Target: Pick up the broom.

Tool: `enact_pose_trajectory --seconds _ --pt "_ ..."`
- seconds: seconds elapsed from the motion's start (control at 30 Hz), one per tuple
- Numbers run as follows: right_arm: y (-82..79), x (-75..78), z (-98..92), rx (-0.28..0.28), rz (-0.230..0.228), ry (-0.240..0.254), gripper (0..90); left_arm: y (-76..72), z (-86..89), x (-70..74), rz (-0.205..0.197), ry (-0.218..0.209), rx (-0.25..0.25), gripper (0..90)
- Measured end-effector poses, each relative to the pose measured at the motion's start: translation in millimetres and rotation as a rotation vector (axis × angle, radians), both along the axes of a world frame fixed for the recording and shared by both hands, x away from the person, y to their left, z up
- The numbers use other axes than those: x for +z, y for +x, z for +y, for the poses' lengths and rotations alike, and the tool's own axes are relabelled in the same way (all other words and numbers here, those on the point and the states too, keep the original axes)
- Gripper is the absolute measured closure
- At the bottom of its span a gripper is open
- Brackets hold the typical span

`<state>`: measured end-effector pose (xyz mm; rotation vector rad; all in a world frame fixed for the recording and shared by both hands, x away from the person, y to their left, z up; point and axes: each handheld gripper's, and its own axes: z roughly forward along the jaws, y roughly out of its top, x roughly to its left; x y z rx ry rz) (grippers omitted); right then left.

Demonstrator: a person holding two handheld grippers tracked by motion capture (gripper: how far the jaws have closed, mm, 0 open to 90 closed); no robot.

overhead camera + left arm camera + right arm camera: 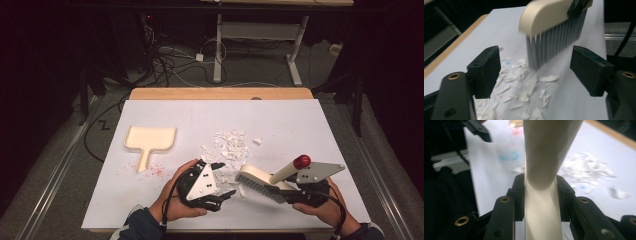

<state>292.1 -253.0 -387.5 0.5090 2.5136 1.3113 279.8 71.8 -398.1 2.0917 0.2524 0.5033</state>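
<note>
Evidently the right gripper (300, 192) pinches the brush (260, 182) by its handle, bristles down beside the paper scraps (231, 145) (ready to sweep, I judge). Its partner, the left gripper (220, 182), hangs spread and empty nearby, while the dustpan (149, 140) lies well apart.

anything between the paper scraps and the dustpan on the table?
Nothing visible. The dustpan lies to the left of the paper scraps, with bare white table cover between them. The left gripper is open at the pile's near edge, off that line. The right gripper holds the brush on the pile's right.
</note>
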Motion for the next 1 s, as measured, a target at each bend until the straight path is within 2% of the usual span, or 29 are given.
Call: enact_pose_trajectory --seconds 0.03,0.07,0.1,0.13,0.17,0.23,0.27,0.3,0.33,0.4,0.43,0.53,0.57,0.6,0.73,0.8,1.0 --pt "0.0 0.0 0.0 0.000 0.000 0.000 67.7 0.2 5.6 -0.4 -0.010 -0.005 0.025 22.5" --pt "2.1 4.3 -7.7 -0.054 -0.015 0.010 67.7 0.5 12.8 -1.4 -0.019 -0.007 0.055 21.4" --pt "3.0 5.8 -11.0 -0.077 -0.017 0.016 67.7 0.9 19.0 -2.5 -0.022 -0.007 0.078 20.3" --pt "3.0 5.8 -11.0 -0.077 -0.017 0.016 67.7 1.1 23.6 -3.7 -0.024 -0.004 0.092 20.3" --pt "5.1 8.4 -17.8 -0.115 -0.021 0.031 67.7 0.9 31.2 -6.3 -0.032 0.003 0.118 18.1" --pt "6.1 9.6 -21.1 -0.130 -0.024 0.038 67.7 0.7 43.5 -10.5 -0.029 0.000 0.154 18.1" --pt "7.3 10.5 -24.1 -0.147 -0.029 0.045 67.7 0.4 49.1 -13.1 -0.031 0.006 0.174 17.8" --pt "9.2 12.5 -29.5 -0.177 -0.028 0.048 67.7 -0.3 58.8 -19.7 -0.041 0.029 0.221 17.1" --pt "9.8 13.1 -31.9 -0.192 -0.032 0.051 67.7 -0.3 58.8 -19.7 -0.041 0.029 0.221 17.1" --pt "10.2 13.7 -33.7 -0.208 -0.036 0.050 67.8 -0.9 66.7 -26.0 -0.042 0.041 0.255 17.0" --pt "11.0 14.8 -37.0 -0.236 -0.053 0.043 67.7 -1.8 71.8 -30.6 -0.045 0.047 0.278 16.9" --pt "13.4 15.4 -42.7 -0.271 -0.054 0.049 67.8 -3.3 83.1 -40.7 -0.042 0.065 0.326 16.5" --pt "13.4 15.4 -42.7 -0.271 -0.054 0.049 67.8 -3.9 86.6 -43.5 -0.038 0.071 0.339 16.5" --pt "15.2 15.4 -45.9 -0.304 -0.061 0.042 67.8 -4.7 90.1 -46.4 -0.036 0.078 0.351 16.5" --pt "18.5 13.9 -50.6 -0.330 -0.058 0.043 67.8 -10.0 102.0 -57.3 -0.020 0.089 0.397 16.5" --pt "22.4 11.7 -53.6 -0.365 -0.057 0.026 67.8 -13.8 107.6 -61.5 -0.003 0.088 0.405 16.5" --pt "31.6 7.2 -56.7 -0.400 -0.053 0.012 67.8 -22.5 115.5 -72.5 0.031 0.106 0.425 16.5"
